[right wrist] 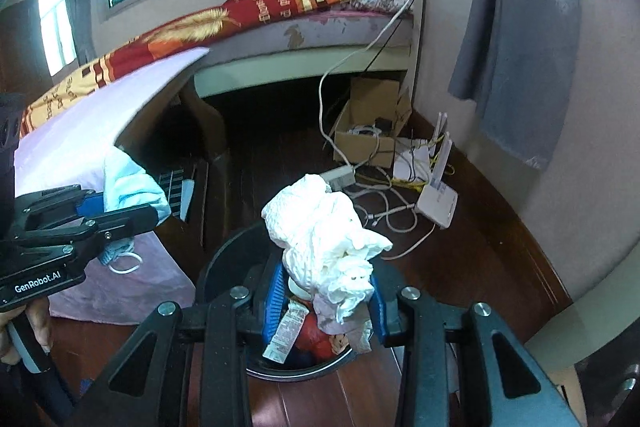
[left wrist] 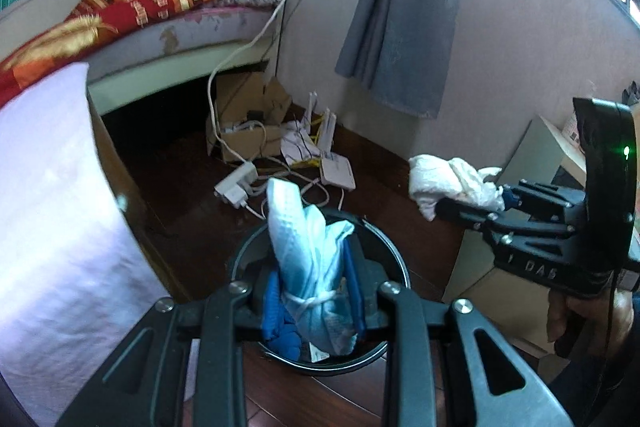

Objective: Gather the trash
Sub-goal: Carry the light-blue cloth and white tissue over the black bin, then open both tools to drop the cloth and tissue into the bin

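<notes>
My left gripper (left wrist: 314, 303) is shut on a light blue face mask (left wrist: 308, 247), bunched and tied with its ear loop. It hangs right over the round black trash bin (left wrist: 398, 259) on the dark wood floor. My right gripper (right wrist: 326, 307) is shut on a crumpled white tissue (right wrist: 320, 227) above the same trash bin (right wrist: 216, 259), where a wrapper (right wrist: 286, 331) and red trash lie inside. Each view shows the other tool: the right gripper (left wrist: 480, 199) with the tissue (left wrist: 444, 179) at the right, the left gripper (right wrist: 120, 215) with the mask (right wrist: 128, 187) at the left.
A table under a lilac cloth (left wrist: 48, 211) stands left of the bin. Behind are a bed (left wrist: 168, 27), an open cardboard box (left wrist: 248, 123), a power strip (left wrist: 236, 183), a white router (right wrist: 438, 201) and loose cables. A white cabinet (left wrist: 532, 163) stands to the right, a grey curtain (left wrist: 400, 11) above.
</notes>
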`<state>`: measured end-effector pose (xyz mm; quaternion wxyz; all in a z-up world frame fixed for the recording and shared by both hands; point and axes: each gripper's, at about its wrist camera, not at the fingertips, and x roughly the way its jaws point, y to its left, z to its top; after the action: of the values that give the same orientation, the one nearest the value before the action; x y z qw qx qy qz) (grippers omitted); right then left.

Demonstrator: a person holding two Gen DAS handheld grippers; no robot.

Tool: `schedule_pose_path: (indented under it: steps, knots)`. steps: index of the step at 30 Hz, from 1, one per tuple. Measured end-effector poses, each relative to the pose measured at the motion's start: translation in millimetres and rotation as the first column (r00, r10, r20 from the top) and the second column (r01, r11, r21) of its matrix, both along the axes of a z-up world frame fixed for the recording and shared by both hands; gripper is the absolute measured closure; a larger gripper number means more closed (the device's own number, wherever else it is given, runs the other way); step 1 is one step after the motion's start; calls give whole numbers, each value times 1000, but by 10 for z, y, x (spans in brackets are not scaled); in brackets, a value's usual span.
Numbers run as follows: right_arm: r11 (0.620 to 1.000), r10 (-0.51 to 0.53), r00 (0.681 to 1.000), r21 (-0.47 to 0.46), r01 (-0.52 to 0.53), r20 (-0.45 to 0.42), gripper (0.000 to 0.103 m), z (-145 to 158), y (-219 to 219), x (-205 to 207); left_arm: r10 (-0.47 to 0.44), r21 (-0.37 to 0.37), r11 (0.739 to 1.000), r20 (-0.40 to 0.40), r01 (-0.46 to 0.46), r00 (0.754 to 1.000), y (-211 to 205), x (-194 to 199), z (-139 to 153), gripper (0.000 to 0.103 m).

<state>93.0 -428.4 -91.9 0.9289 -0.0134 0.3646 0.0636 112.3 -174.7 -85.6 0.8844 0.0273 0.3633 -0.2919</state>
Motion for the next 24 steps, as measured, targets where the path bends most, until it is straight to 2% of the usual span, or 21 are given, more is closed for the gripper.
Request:
schedule_pose_path:
  steps: [9,12,13,14,15,16,17,18,19,21,24]
  knots:
    - [996,73,991,-34,-77,-114,65,-518,151,289,-9,10,1000,-66,10,998,-161,208,-306,73]
    - [995,94,986,-28,-99,-135,65,-663,167,385,-10,-9,1000,-80,9,997,-183,263,-394,68]
    - [993,104,984,-33,-110,-144,57,-721,176,423,-9,-6,1000,-95,8,995,-190,283,-434,53]
    - [993,90,981,-54,-100,-171,48,-829,169,482,2,14,1000,-120,0,993,-209,318,-492,26]
    - [995,60,979,-67,-74,-194,24,-934,131,516,20,23,1000,-121,-17,992,-192,327,-525,16]
    - [996,51,978,-63,-65,-205,16,-993,100,528,46,41,998,-104,-42,993,-170,320,-536,6]
    - [996,34,975,-71,-51,-218,16,-1049,62,536,67,54,997,-90,-63,994,-146,305,-536,5]
    - [995,10,974,-98,-34,-228,10,-1098,30,530,75,51,996,-88,-71,993,-118,294,-537,5]
    - [993,4,974,-116,-30,-226,0,-1109,17,521,82,51,996,-90,-77,993,-95,283,-549,5]
    - [988,-4,977,-152,-29,-212,0,-1101,7,491,105,68,993,-76,-100,992,-61,256,-570,4]
    - [988,-6,980,-154,-25,-200,0,-1047,5,444,119,71,991,-69,-114,991,-22,226,-585,1]
